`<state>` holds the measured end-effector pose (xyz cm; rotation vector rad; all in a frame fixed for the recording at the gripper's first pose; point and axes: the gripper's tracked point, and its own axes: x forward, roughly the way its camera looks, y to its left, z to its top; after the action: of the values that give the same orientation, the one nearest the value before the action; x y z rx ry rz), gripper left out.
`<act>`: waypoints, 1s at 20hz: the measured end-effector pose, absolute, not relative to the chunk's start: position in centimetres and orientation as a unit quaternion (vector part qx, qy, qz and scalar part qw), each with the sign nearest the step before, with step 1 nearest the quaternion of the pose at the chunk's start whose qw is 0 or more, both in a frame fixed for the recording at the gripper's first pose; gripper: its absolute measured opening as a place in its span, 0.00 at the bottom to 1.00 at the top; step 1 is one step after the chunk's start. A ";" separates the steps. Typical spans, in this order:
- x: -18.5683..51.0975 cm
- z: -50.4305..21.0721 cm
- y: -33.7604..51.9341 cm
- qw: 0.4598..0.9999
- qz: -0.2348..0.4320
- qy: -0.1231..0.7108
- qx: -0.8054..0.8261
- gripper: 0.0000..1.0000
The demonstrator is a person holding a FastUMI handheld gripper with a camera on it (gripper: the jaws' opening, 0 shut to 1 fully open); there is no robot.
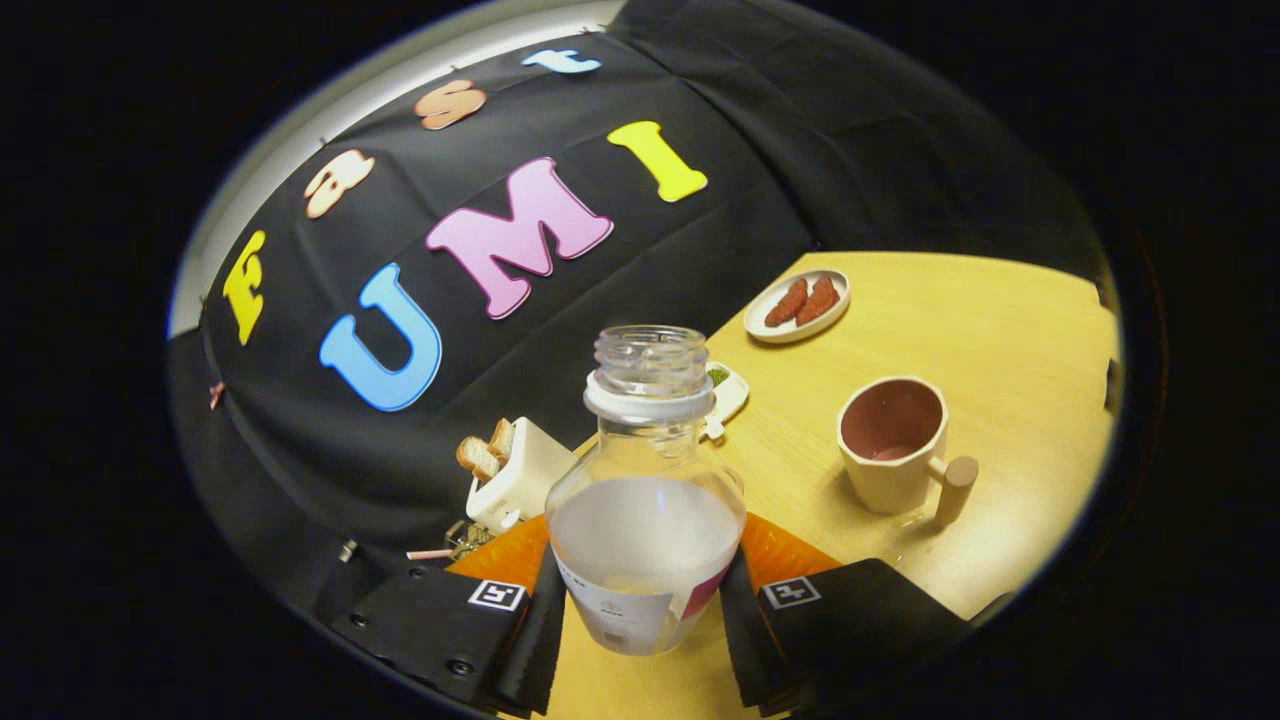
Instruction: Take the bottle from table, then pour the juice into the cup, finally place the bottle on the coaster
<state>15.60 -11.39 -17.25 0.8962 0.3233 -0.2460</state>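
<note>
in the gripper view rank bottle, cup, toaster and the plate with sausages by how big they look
1. bottle, held between the fingers, nearest the camera, so its lead is unsure
2. cup
3. toaster, partly hidden
4. plate, farthest

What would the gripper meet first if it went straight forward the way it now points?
The gripper has its jaws shut on the open bottle, so the bottle travels with it. Straight beyond, probably the small white dish behind the bottle's neck, then the black wall cloth; depth is unclear.
</note>
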 end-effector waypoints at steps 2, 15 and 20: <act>15.8 -18.0 -12.0 0.861 -0.123 0.157 0.467 0.71; 17.4 -21.1 -14.7 0.722 -0.151 0.184 0.649 0.71; 17.7 -22.3 -15.4 0.670 -0.175 0.188 0.697 0.71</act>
<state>17.73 -15.35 -22.34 1.5703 0.4241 -0.3952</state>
